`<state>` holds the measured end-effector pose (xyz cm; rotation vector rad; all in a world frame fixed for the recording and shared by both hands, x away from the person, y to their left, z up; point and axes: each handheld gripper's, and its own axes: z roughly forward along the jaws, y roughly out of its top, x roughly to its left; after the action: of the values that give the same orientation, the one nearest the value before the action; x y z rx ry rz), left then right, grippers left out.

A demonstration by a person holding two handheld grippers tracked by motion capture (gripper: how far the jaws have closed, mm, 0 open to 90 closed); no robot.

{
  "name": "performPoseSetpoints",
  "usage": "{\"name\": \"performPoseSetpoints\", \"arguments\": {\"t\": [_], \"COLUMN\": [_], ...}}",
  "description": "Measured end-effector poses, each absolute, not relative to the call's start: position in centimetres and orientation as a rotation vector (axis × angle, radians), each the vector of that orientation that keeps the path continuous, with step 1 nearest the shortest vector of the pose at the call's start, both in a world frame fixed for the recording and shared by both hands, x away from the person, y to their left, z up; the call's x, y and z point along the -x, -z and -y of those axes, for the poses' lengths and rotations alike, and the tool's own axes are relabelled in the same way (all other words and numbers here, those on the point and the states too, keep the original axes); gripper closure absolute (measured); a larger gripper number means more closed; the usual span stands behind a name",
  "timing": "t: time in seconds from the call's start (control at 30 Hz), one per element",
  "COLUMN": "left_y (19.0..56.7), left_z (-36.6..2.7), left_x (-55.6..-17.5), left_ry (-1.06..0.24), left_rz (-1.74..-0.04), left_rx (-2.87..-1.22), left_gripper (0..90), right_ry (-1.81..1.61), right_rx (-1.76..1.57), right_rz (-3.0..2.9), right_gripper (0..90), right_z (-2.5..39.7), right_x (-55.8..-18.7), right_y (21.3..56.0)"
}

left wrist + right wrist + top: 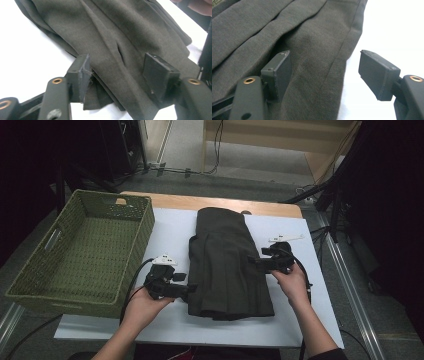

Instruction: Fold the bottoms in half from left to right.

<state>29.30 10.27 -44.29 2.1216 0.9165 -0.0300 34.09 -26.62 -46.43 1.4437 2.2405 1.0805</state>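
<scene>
White table (165, 227) carries a folded dark garment (225, 265); left gripper (192, 289) at 8 o'clock and right gripper (251, 260) at 3 o'clock both gape wide over its edges.

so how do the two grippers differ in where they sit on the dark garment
The left gripper is at the dark garment's left edge near the bottom corner; the right gripper is at its right edge, farther up. Left straddles folded layers; right straddles the hem, one jaw over the table. Both are open.
</scene>
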Motion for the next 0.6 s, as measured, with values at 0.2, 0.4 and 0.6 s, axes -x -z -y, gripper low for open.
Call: {"name": "performPoseSetpoints", "arguments": {"t": [0.2, 0.4, 0.6], "left_y": [44.5, 44.0, 44.4], "left_z": [-9.4, -8.5, -8.4], "left_x": [-30.5, -31.4, -33.1], "left_ry": [0.027, -0.005, 0.012], "left_rz": [-0.922, -0.893, -0.908], "left_rx": [-2.102, -2.110, -2.098], "left_gripper": [27.5, 48.6, 72.6], "right_ry": [-1.111, -1.140, -1.143], "right_rx": [-1.445, -1.437, -1.428], "right_rz": [-2.267, -2.342, -2.325], "right_gripper": [25.3, 55.4, 81.7], "right_z": [26.4, 25.8, 26.3], "right_x": [-33.1, -32.5, -32.2], "right_y": [45.5, 45.6, 46.0]}}
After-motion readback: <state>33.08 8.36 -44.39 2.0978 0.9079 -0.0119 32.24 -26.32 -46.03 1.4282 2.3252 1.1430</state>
